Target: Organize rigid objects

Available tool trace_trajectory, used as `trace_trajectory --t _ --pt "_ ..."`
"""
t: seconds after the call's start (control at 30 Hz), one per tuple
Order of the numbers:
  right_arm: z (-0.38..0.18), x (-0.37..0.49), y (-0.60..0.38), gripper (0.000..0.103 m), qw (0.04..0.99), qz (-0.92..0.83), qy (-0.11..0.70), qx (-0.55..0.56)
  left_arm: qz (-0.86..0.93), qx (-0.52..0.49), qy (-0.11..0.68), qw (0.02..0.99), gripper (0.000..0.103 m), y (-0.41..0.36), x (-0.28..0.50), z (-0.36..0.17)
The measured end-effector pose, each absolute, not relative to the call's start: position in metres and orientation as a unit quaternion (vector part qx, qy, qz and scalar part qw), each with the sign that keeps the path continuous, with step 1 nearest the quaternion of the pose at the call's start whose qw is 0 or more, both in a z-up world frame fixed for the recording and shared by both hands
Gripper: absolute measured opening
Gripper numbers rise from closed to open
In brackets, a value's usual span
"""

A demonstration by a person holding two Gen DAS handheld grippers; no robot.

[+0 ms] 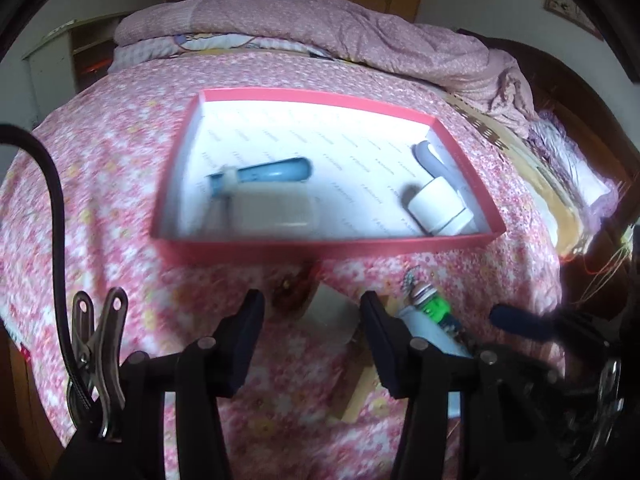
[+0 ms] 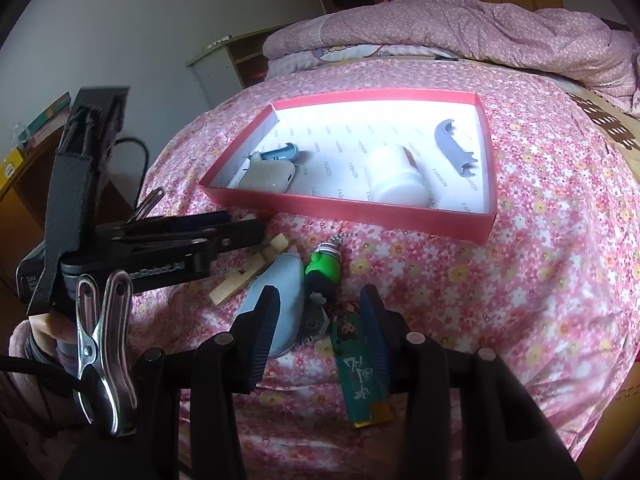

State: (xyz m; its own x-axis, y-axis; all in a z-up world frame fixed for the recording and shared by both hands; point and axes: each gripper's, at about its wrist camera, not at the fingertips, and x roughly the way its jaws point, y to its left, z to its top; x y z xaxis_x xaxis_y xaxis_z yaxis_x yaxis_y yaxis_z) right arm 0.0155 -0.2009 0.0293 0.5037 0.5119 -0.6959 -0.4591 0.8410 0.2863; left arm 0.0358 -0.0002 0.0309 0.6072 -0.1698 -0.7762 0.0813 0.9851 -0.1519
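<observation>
A red box [image 1: 320,246] with a white inside lies on the flowered bedspread. It holds a blue tool [image 1: 276,172], a white case [image 1: 272,216], a white bottle [image 1: 436,204] and a grey opener [image 1: 430,156]. In front of the box my left gripper [image 1: 312,304] stands open around a wooden piece [image 1: 334,312]; its right pad is close against the wood and the left pad is apart from it. My right gripper [image 2: 320,296] hangs open over a light blue object [image 2: 288,300], a green keychain toy [image 2: 324,268] and a green lighter [image 2: 360,372].
A small brown item [image 1: 290,290] lies just ahead of the left fingers. A folded pink quilt [image 1: 320,28] fills the far end of the bed. A shelf [image 2: 236,56] stands by the wall at the left. The bed's edge falls away at the right.
</observation>
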Motion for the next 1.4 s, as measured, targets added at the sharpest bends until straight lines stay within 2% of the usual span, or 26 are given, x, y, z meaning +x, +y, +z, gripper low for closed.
trace_trajectory --t 0.3,0.57,0.67,0.77,0.8,0.9,0.93,1.1,1.4 --pt "0.031 0.011 -0.205 0.044 0.870 0.271 0.410 0.028 -0.070 -0.066 0.438 0.894 0.052 0.015 0.018 0.031" --pt "0.035 0.001 -0.219 0.044 0.879 0.258 0.401 0.015 -0.085 -0.085 0.444 0.888 0.052 -0.004 0.038 0.030" --pt "0.033 0.000 -0.224 0.044 0.881 0.252 0.400 0.013 -0.063 -0.077 0.471 0.876 0.057 -0.010 0.049 0.017" --pt "0.030 0.002 -0.230 0.044 0.882 0.243 0.403 0.017 -0.059 -0.068 0.469 0.879 0.057 -0.012 0.049 0.016" --pt "0.028 0.002 -0.231 0.044 0.881 0.241 0.406 0.020 -0.058 -0.068 0.468 0.879 0.055 -0.011 0.048 0.016" --pt "0.026 0.002 -0.236 0.044 0.880 0.237 0.411 0.024 -0.057 -0.060 0.467 0.880 0.041 -0.007 0.045 0.017" --pt "0.025 0.002 -0.236 0.044 0.880 0.237 0.412 0.023 -0.057 -0.055 0.467 0.880 0.039 -0.006 0.042 0.018" --pt "0.026 -0.005 -0.234 0.044 0.879 0.237 0.412 0.012 -0.065 -0.030 0.462 0.884 0.039 -0.001 0.028 0.014" --pt "0.022 -0.002 -0.223 0.044 0.874 0.238 0.423 0.010 -0.079 -0.047 0.459 0.883 0.040 0.005 0.023 0.011"
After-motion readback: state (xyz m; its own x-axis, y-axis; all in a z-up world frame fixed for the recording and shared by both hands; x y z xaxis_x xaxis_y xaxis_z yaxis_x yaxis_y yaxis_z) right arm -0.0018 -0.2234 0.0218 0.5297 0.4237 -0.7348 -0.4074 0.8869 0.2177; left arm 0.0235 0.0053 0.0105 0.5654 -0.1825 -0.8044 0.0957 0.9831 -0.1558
